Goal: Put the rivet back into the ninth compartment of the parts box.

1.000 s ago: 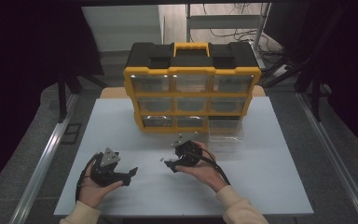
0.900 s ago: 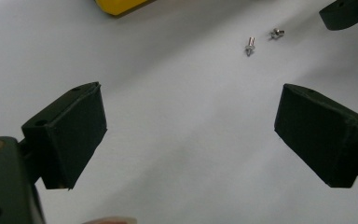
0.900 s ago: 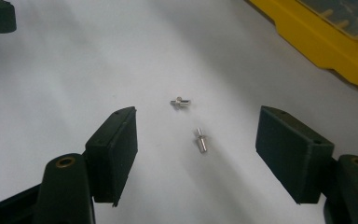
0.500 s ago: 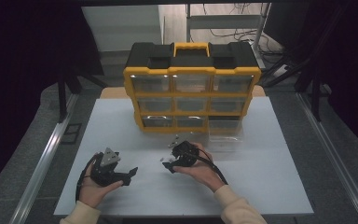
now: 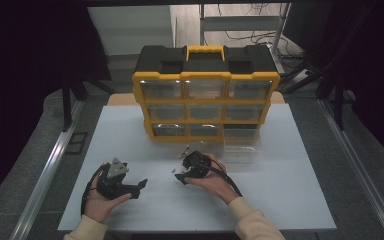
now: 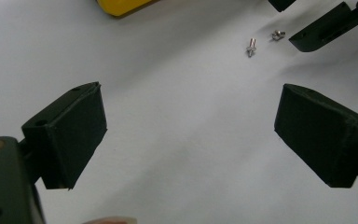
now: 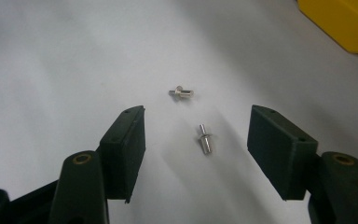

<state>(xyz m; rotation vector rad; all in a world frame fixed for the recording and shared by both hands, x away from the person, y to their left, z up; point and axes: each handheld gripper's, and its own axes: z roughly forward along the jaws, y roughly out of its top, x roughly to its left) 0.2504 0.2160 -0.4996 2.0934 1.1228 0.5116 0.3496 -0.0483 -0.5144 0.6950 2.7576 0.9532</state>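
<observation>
Two small silver pins lie on the white table (image 5: 130, 145). In the right gripper view the nearer pin (image 7: 205, 140) lies between the jaws of my right gripper (image 7: 198, 119), touched by neither pad, and the other pin (image 7: 182, 93) lies just beyond the tips. These jaws have just been closing and still stand well apart. My left gripper (image 6: 191, 112) is wide open over bare table, holding nothing. It faces both pins (image 6: 251, 46) and the right gripper's jaw tip. In the high view the left gripper (image 5: 139, 188) and the right gripper (image 5: 181, 170) sit near the table's front, with the pins (image 5: 172, 171) as a tiny speck.
A yellow and black drawer organizer (image 5: 205, 95) stands at the back of the table. One clear drawer (image 5: 242, 142) lies pulled out in front of its lower right corner. A few more small metal parts (image 5: 185, 150) lie just beyond the right gripper.
The right gripper has shifted slightly toward the table's front. The left gripper has kept still.
</observation>
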